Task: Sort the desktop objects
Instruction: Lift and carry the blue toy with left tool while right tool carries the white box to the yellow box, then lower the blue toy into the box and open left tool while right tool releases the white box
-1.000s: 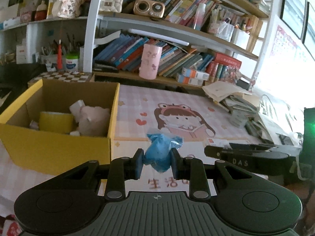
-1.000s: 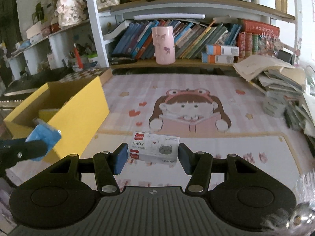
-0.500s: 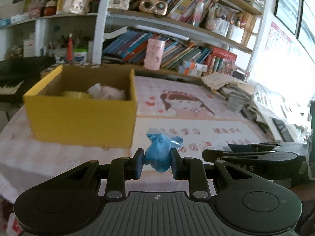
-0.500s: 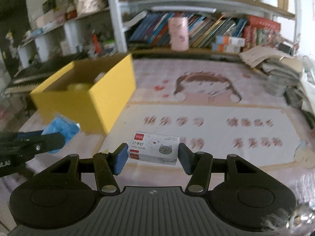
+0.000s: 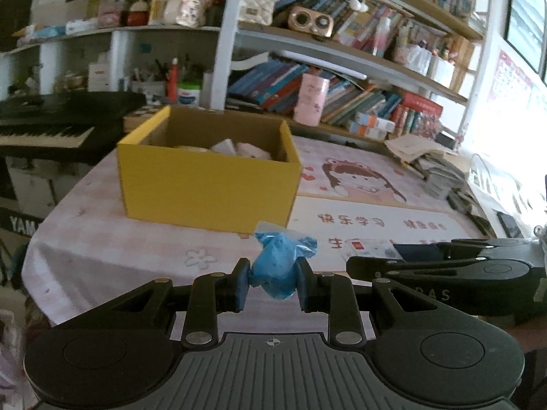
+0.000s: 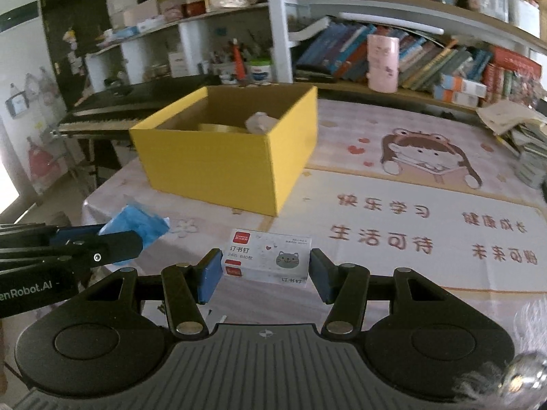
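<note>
Staple box [image 6: 267, 256], white with a cat print, sits between the blue pads of the right gripper [image 6: 265, 270], whose jaws are closed against its two ends, at the near edge of the table mat [image 6: 427, 205]. Left gripper [image 5: 272, 282] clamps a crumpled blue bag [image 5: 278, 268] between its fingers, held near and left of the staple box. Yellow cardboard box [image 5: 208, 179] stands on the mat, farther away and to the left, open at the top, with pale items inside. Bookshelves [image 5: 342, 78] line the far side, and a black keyboard [image 5: 41, 133] stands at far left
</note>
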A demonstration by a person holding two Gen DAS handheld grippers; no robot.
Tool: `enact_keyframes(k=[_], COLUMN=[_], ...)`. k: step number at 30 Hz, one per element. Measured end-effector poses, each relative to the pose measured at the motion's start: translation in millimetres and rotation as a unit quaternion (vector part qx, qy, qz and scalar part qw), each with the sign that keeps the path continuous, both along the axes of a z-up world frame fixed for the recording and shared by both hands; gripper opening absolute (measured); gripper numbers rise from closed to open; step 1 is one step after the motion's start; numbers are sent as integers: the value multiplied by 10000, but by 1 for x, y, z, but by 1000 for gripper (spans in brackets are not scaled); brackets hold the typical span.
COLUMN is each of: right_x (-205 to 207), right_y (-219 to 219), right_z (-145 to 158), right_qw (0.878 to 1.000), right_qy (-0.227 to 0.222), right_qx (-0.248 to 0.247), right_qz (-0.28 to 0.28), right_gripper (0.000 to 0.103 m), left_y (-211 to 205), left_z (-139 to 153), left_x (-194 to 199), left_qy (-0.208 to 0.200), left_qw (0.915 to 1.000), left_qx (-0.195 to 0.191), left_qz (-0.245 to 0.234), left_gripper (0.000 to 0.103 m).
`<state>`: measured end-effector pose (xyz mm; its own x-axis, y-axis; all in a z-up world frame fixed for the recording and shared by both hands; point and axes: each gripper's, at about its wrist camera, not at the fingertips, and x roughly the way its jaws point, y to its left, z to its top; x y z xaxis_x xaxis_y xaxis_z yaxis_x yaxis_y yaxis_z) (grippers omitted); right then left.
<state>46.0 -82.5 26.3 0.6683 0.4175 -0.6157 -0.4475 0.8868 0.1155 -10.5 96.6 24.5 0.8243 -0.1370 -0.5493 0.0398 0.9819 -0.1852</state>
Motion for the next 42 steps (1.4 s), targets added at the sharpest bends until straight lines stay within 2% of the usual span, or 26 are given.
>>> enact_keyframes(k=[10,20,42], right_x=[2,20,146], right_y=[24,27,48], right_z=[4,4,44], right_qw=[9990,9984,9930], right_qy=[-33,27,-624], right_qx=[-80,-125,309], right_qz=[428,558,955], right_gripper=[52,52,52], left_y=[23,25,39], left_z=[-1,-6,23], left_x=[-6,13,120], left_qy=[75,162,-145], left_qw=[9989,9982,9962], left_qx=[-99,-106,228], left_qz=[453,574,834], left_gripper=[26,26,26])
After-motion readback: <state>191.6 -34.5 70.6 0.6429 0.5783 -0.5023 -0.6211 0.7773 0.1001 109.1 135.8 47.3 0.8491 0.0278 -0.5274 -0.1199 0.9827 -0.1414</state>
